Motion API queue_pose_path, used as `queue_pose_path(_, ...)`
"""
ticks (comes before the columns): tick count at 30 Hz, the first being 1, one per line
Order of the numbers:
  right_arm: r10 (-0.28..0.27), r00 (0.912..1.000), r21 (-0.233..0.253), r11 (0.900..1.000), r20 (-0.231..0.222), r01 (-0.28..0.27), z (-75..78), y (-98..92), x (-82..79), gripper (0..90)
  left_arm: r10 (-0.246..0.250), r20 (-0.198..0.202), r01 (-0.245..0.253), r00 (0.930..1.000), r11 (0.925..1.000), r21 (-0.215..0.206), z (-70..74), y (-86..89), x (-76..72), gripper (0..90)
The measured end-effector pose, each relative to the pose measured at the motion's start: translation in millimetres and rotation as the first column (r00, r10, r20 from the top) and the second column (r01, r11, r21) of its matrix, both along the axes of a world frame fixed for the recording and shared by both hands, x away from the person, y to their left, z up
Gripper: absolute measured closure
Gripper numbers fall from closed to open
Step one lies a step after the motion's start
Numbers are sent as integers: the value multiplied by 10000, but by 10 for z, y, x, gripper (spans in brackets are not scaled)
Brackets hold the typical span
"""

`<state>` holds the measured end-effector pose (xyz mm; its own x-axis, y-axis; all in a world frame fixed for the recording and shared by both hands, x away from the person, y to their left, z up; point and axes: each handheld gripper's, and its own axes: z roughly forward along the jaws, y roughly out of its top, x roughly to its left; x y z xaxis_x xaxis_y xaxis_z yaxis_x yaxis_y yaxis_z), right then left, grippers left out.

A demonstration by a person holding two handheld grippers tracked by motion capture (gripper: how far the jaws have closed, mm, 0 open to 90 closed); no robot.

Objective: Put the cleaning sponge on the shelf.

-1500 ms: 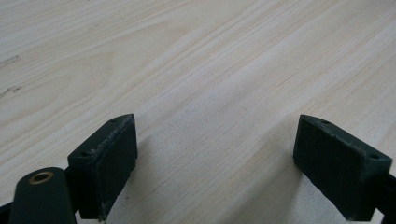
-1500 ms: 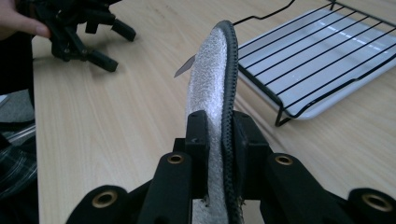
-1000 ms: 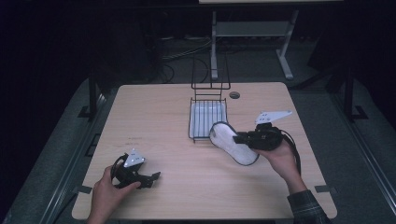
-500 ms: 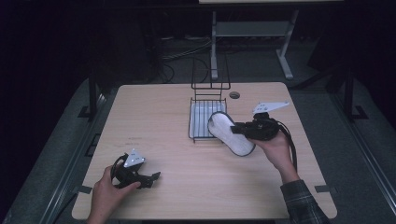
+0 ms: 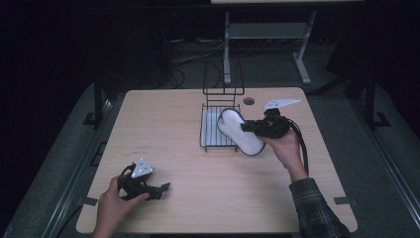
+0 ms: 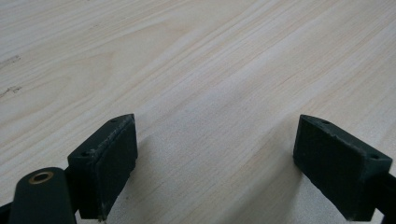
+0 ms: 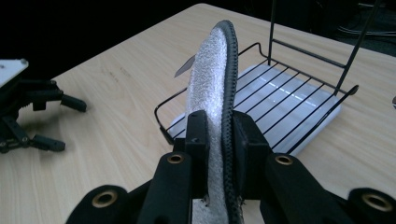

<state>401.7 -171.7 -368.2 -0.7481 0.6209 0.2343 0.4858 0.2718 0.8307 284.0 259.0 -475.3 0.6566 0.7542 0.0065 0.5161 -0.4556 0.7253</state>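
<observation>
A white insole [image 5: 236,130] with a black rim hangs tilted over the right side of a black wire rack [image 5: 210,133]. My right gripper [image 5: 246,127] is shut on its near edge. In the right gripper view the insole [image 7: 212,70] stands on edge between the two jaws of my right gripper [image 7: 219,135], with the rack [image 7: 289,98] and its white base just behind. My left gripper [image 5: 163,189] rests open on the table near the front left, held by a hand. The left gripper view has my left gripper [image 6: 215,158] with its jaws wide apart over bare wood.
The rack has a tall upright wire back [image 5: 223,79] at its far end. A small round hole [image 5: 248,100] sits in the wooden table [image 5: 163,129] right of the rack. A metal stand [image 5: 262,34] and cables lie on the floor beyond the table.
My right gripper has carried the insole up and away from the person, from the table beside the rack to over the rack's right side. The left gripper has stayed put.
</observation>
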Motion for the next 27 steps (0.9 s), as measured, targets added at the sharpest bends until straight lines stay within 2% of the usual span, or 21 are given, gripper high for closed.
queue_pose_path(12, -349, 9994, 281, 9990, -76, 351, 45, 100, 238, 780, 1, 1, -1, 10000, 10000, 0, 0, 0, 0, 130)
queue_pose_path(20, -458, 9987, 476, 9978, -208, 468, -3, 189, 385, 779, 0, 1, 0, 10000, 10000, 3, 0, 0, 0, 129)
queue_pose_path(24, -500, 9981, 793, 9955, -353, 527, -21, 241, 451, 779, 0, 2, 0, 10000, 10000, 5, 0, 0, 0, 129)
queue_pose_path(27, -502, 9980, 708, 9961, -385, 528, -65, 276, 503, 778, 2, 0, -2, 10000, 10000, 1, 0, 0, 0, 130)
